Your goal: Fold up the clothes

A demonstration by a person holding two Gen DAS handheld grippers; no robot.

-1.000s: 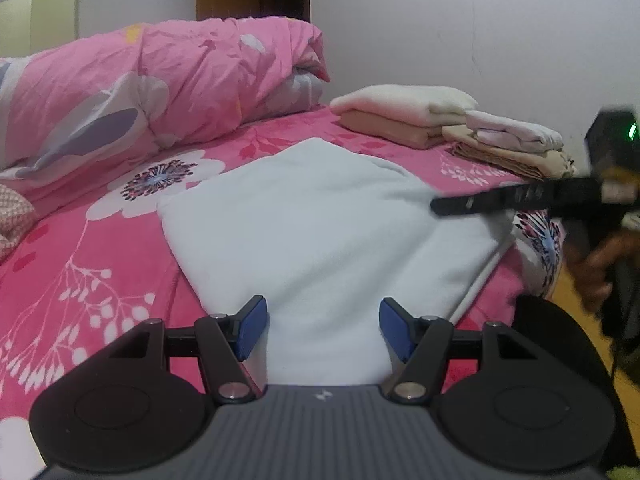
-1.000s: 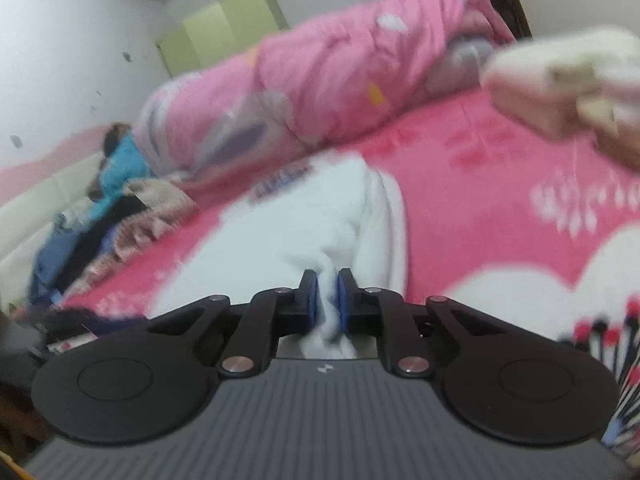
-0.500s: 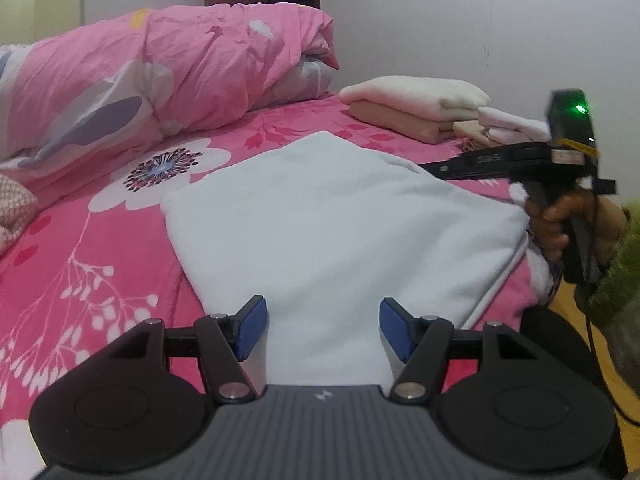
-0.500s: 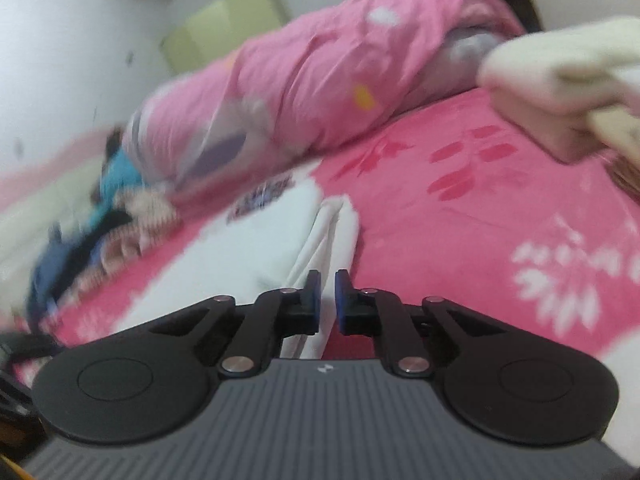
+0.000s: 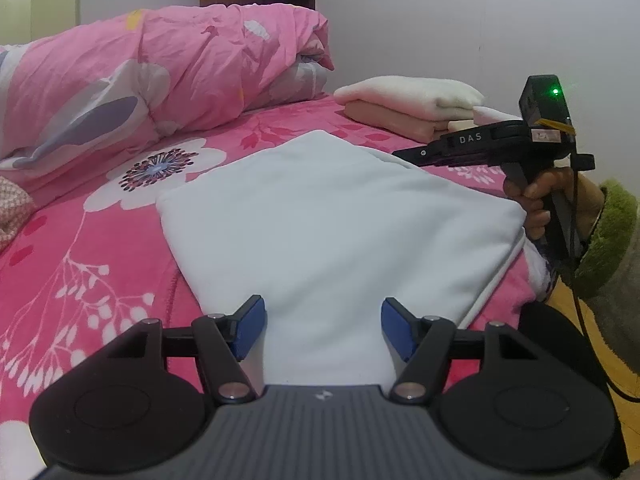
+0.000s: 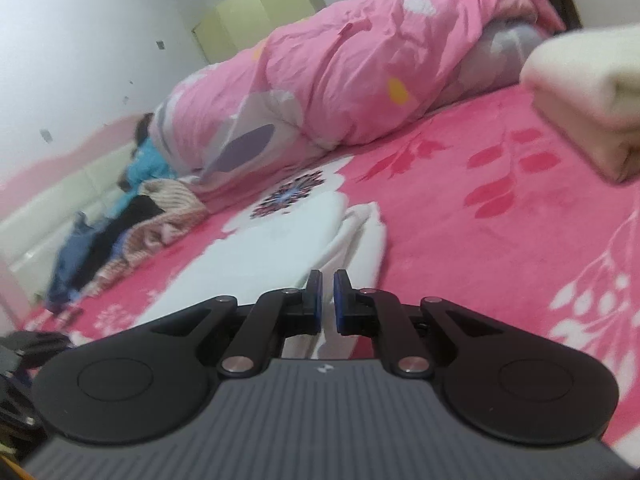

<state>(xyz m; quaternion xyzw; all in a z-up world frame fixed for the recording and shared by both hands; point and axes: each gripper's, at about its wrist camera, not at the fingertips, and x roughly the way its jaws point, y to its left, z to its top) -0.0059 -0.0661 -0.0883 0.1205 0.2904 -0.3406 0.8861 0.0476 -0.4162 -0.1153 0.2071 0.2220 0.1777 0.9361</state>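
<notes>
White folded garment [image 5: 332,216] lies flat on the pink floral bedspread [image 5: 80,248], centre of the left wrist frame. Left gripper [image 5: 323,330] hovers over its near edge, blue pads spread wide, nothing between them. Right gripper [image 6: 327,300] sits at the garment's corner, lower centre of its own frame, pads nearly together with only a thin gap; no cloth pinched. Its side reads "DAS" [image 5: 470,138]. Folded stack [image 5: 408,104] upper right; pink quilt [image 5: 160,80] upper left
</notes>
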